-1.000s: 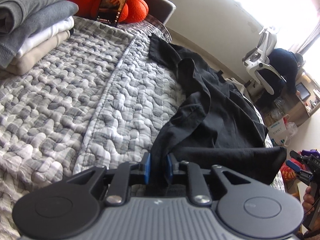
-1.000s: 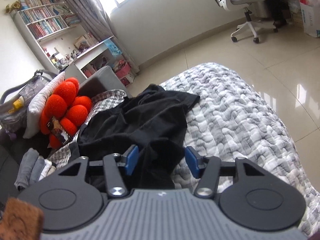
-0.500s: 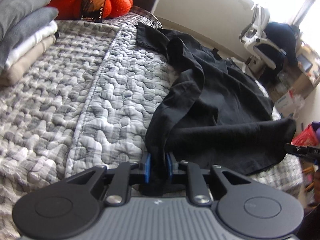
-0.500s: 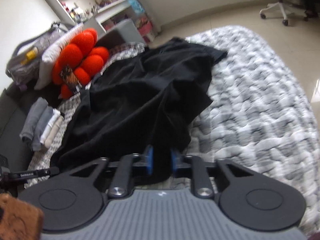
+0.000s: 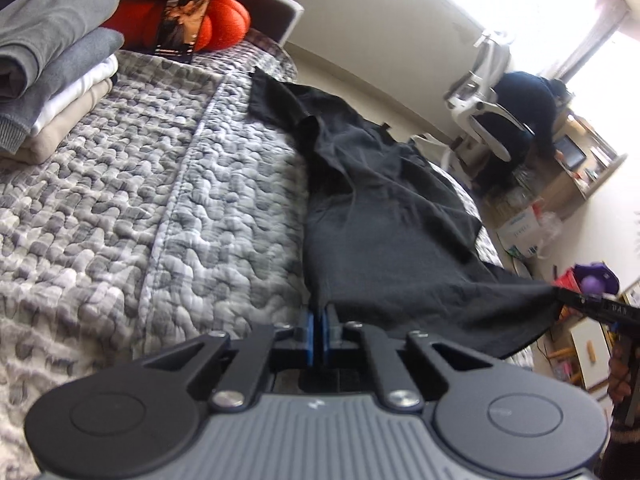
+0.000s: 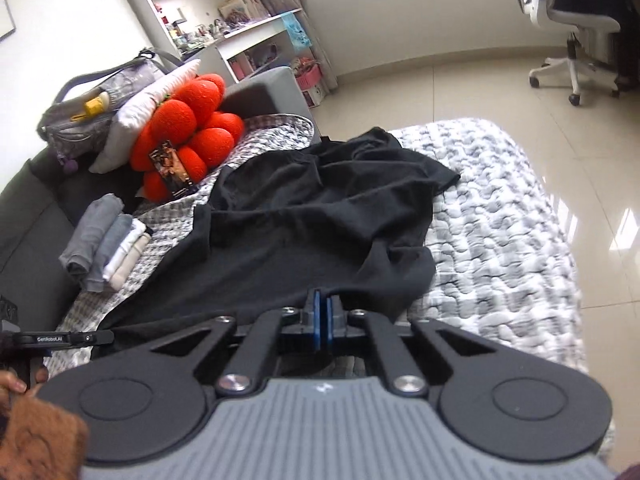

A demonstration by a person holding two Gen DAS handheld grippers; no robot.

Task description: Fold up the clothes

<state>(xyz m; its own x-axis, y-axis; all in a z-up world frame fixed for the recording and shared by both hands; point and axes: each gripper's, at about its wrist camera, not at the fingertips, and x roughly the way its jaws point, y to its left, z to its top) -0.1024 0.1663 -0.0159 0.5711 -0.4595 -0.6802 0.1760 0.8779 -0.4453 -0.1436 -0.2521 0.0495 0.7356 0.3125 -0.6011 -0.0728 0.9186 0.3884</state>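
Tools left (image 5: 319, 325) and right (image 6: 321, 319) pinch black garment (image 6: 304, 240) hem.

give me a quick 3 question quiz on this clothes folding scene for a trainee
1. True or false: both tools are shut on the black garment.
2. Which colour is the cushion beside the stack of folded clothes? A) blue B) red C) green
3. Fill in: the garment lies on a grey and white ____.

Key: 1 true: the left tool and the right tool each pinch its near edge. 2 B. 3 quilt.
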